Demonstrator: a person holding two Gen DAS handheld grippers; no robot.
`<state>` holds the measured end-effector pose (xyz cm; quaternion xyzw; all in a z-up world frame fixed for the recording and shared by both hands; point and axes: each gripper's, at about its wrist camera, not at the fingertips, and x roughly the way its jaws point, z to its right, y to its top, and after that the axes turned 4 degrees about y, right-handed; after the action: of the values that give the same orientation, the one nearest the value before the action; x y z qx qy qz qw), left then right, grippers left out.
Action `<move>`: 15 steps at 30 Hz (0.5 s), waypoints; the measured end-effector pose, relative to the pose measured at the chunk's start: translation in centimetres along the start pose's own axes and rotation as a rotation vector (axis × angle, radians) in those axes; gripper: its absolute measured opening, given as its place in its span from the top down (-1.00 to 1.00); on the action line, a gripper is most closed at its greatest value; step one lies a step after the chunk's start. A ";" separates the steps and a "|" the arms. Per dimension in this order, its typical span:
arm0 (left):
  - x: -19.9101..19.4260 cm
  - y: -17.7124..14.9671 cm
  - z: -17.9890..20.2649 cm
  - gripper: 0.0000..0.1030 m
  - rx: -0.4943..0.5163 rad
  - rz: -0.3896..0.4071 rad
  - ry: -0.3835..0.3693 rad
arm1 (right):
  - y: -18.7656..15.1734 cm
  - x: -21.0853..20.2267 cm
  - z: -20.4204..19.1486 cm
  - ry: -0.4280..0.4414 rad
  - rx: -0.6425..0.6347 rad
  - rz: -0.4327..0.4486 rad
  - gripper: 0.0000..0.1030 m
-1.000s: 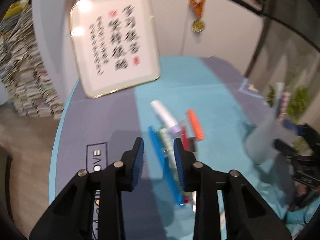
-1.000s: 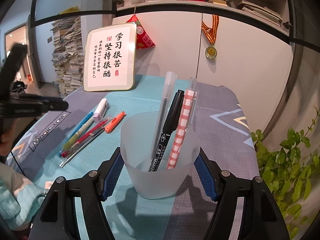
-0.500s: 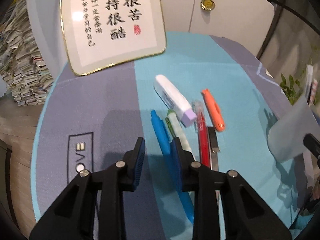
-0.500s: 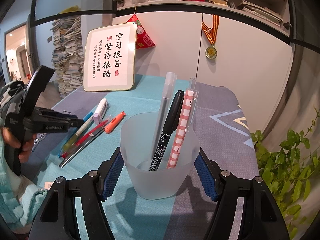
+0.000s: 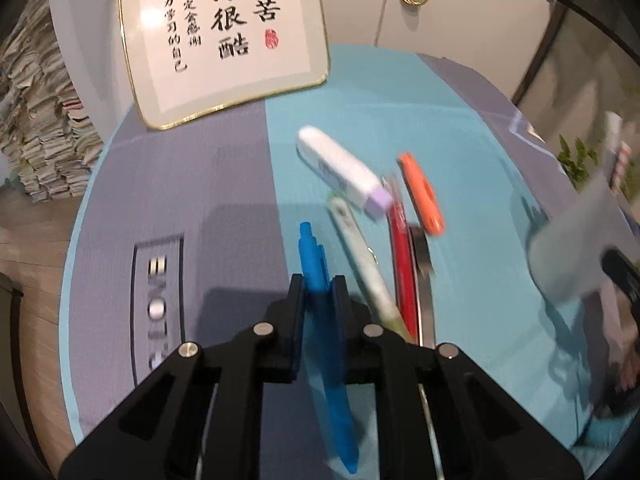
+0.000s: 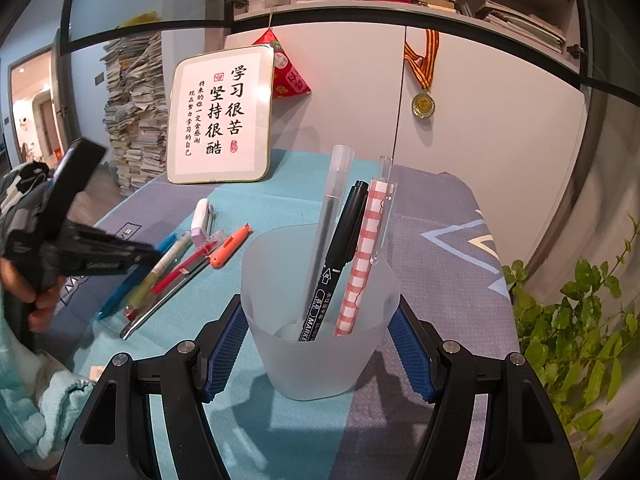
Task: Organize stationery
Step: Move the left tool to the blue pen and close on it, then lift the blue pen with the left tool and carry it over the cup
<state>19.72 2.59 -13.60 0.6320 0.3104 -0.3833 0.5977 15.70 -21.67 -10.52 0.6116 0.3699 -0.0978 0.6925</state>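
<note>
Left tool (image 5: 318, 292): its jaws have just been closing and are now clamping the blue pen (image 5: 316, 264) by its middle, the pen running lengthwise between the two fingers.
Blue pen: lying on the desk (image 5: 240, 184) at the left edge of the loose row, its clip end pointing away from the camera.
Loose row: a pale green pen (image 5: 360, 256), a red pen (image 5: 400, 248) and an orange cutter (image 5: 422, 196) are lying side by side to the right of the blue pen; a white and lilac correction tape (image 5: 344, 172) is resting at their far ends.
Right tool (image 6: 318, 346): its blue pads are pressing on both sides of the frosted cup (image 6: 320, 352), holding it upright on the desk.
Cup contents: a clear grey pen (image 6: 332, 208), a black marker (image 6: 340, 256) and a red checked pen (image 6: 366, 252) are standing inside, leaning against one another.
Person: a hand (image 6: 28, 292) is gripping the left tool's handle at the left edge of the right wrist view.
Background: a framed sign (image 6: 220, 116) is standing at the far end of the desk.
</note>
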 end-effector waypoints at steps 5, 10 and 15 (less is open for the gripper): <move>-0.4 -0.6 1.1 0.72 0.076 0.007 0.035 | 0.0 0.1 -0.1 0.002 -0.001 0.001 -0.39; 0.8 1.0 1.5 0.57 0.099 0.015 0.068 | 0.1 0.1 -0.1 0.003 0.000 -0.001 -0.39; 1.6 2.1 0.4 0.79 0.053 -0.003 0.042 | 0.0 0.1 -0.2 0.004 -0.002 0.001 -0.39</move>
<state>22.33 1.92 -13.88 0.6550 0.3137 -0.3787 0.5737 15.64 -21.46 -10.59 0.6111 0.3713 -0.0958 0.6924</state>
